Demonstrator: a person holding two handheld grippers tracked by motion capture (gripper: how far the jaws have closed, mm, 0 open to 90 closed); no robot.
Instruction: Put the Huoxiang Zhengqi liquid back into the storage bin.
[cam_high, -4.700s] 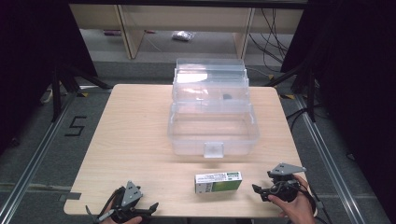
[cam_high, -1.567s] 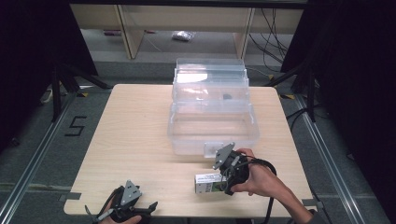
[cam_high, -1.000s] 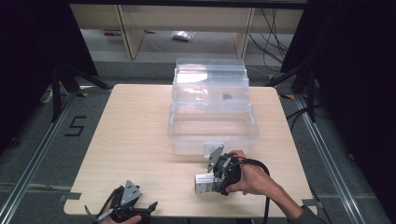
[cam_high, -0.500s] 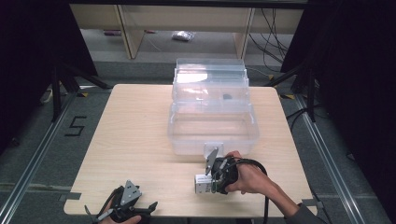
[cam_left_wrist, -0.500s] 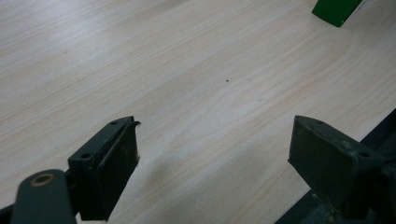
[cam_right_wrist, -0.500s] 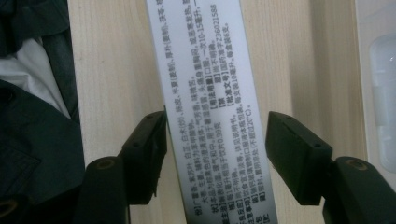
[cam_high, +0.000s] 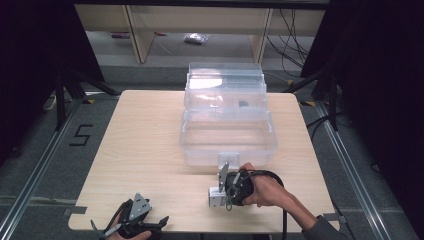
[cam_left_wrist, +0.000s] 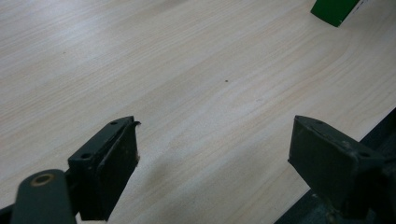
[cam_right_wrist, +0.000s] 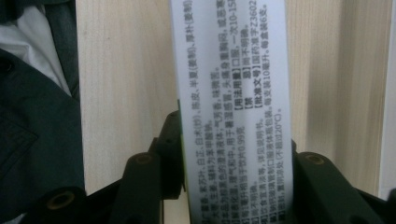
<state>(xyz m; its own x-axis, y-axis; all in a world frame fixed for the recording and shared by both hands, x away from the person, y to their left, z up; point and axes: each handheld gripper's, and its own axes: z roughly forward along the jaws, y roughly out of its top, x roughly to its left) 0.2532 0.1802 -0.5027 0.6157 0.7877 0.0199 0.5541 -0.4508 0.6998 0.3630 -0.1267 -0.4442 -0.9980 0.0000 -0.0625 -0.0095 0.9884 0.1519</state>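
Note:
A green and white medicine box (cam_high: 215, 198) sits near the table's front edge, just ahead of the clear case's latch. My right gripper (cam_high: 228, 191) comes at it from the right and is shut on it. In the right gripper view the box's white printed face (cam_right_wrist: 233, 88) runs up between the two jaws, which press on both of its sides. My left gripper (cam_high: 156, 225) rests at the front left edge of the table, open and holding nothing. Its jaws stand wide apart over bare wood (cam_left_wrist: 215, 144), and a green corner of the box (cam_left_wrist: 334, 9) shows at the top right.
An open clear plastic case (cam_high: 227, 135) with a raised lid and tray stands at the middle back of the wooden table (cam_high: 135, 145). A dark sleeve and white cloth (cam_right_wrist: 32, 93) lie left of the box. Cables trail from the right gripper.
My right gripper has come from the front right corner, slid left along the box and shut on it. The box now stands turned with one end showing. The left gripper has stayed put.

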